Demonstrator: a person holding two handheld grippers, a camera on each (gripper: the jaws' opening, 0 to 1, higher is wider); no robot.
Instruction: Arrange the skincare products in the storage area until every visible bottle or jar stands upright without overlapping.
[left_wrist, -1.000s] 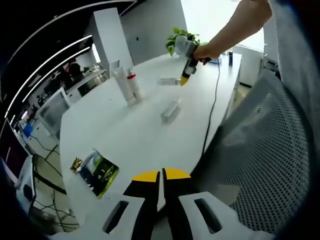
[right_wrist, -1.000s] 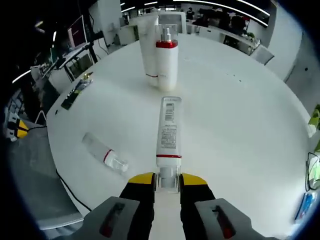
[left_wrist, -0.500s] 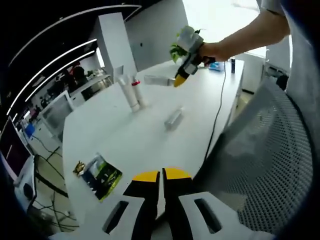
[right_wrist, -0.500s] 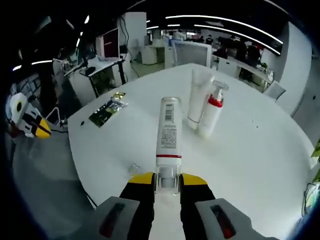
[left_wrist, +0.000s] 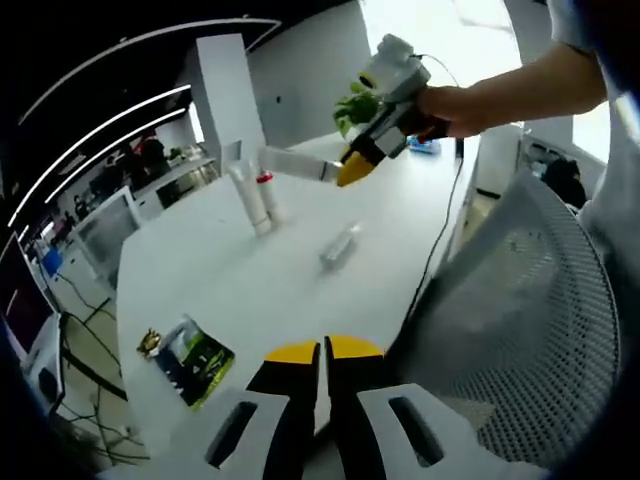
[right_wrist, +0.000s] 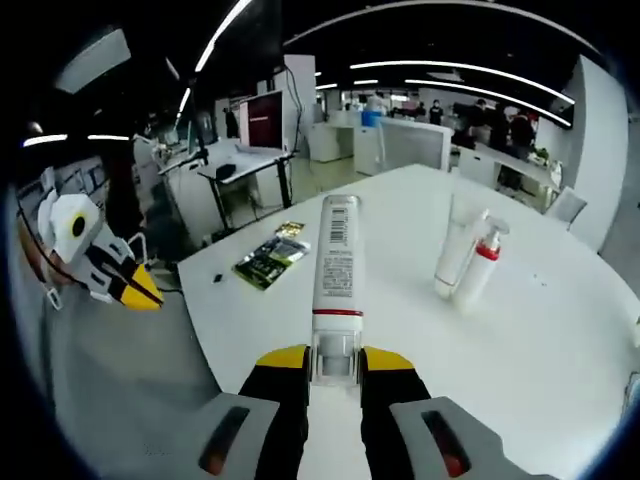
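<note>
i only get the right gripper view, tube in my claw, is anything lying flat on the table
observer: yes, the left gripper view shows a small clear bottle lying on its side on the table, apart from the standing pump bottle.
operator: left claw holding anything
observer: no, the left claw is shut and empty.
operator: is my tube clear of the table
observer: yes, the right claw holds the tube in the air, roughly level.
</note>
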